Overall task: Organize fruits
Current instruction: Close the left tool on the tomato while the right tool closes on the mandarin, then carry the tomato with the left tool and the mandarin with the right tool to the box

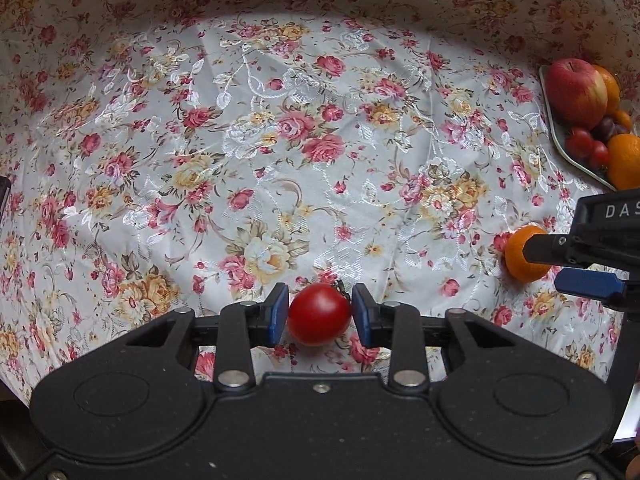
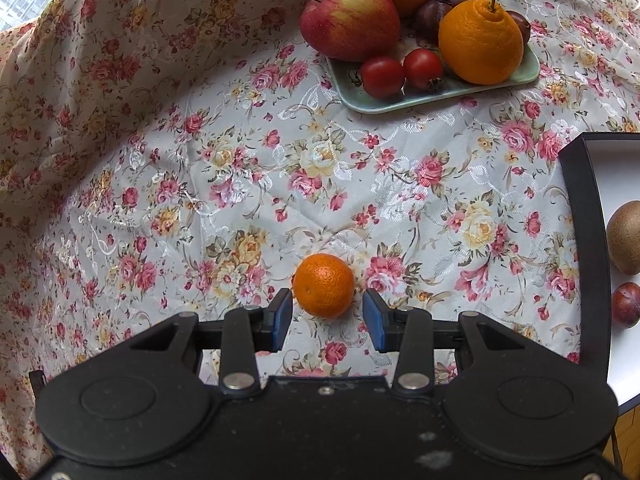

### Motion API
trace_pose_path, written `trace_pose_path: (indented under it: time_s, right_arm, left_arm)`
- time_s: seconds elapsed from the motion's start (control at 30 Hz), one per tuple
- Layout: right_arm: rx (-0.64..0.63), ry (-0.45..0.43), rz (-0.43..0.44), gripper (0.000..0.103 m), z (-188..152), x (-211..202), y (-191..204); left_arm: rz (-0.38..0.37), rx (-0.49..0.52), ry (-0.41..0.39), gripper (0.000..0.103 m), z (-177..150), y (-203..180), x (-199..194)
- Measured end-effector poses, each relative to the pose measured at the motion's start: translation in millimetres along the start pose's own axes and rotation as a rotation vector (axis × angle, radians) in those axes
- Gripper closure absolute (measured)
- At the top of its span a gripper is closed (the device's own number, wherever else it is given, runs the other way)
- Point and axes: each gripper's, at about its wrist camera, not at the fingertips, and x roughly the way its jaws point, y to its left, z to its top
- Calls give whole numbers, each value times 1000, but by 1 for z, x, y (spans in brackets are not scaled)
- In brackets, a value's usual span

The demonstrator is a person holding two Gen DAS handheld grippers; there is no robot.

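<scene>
A glossy red tomato [image 1: 319, 313] lies on the table well left of the pale green tray [image 2: 400, 102]. A small mandarin [image 2: 324, 285] sits nearer that tray, which bears an apple [image 2: 350, 16], oranges, plums and two tomatoes.

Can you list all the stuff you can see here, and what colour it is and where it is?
Tomato: one, red, between the left tongs' pads.
Small orange: one, orange, on the cloth before the right tongs.
Tray: one, pale green, far side of the cloth.
On the tray: one red-yellow apple, three oranges, two red tomatoes, dark plums.
Box: one, black with white inside, at the right; holds a brown kiwi and a dark red plum.
Tablecloth: one, white with flowers.
Left tongs: shut on the tomato.
Right tongs: open.
</scene>
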Motion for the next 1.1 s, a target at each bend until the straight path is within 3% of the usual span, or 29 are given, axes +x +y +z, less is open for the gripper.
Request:
trace_pose_path:
  time_s: [0.4, 0.6, 0.77, 1.1]
  right_arm:
    - [-14, -18, -105, 60, 1, 38, 18]
    - [-57, -91, -147, 59, -6, 42, 26]
    - [-123, -150, -145, 42, -20, 45, 35]
    - [-221, -219, -163, 23, -35, 50, 46]
  left_arm:
    - [-8, -29, 4, 60, 3, 14, 0]
    - [-7, -33, 3, 60, 4, 15, 1]
    - [-1, -33, 1, 60, 5, 16, 2]
    - [0, -28, -10, 60, 4, 18, -1]
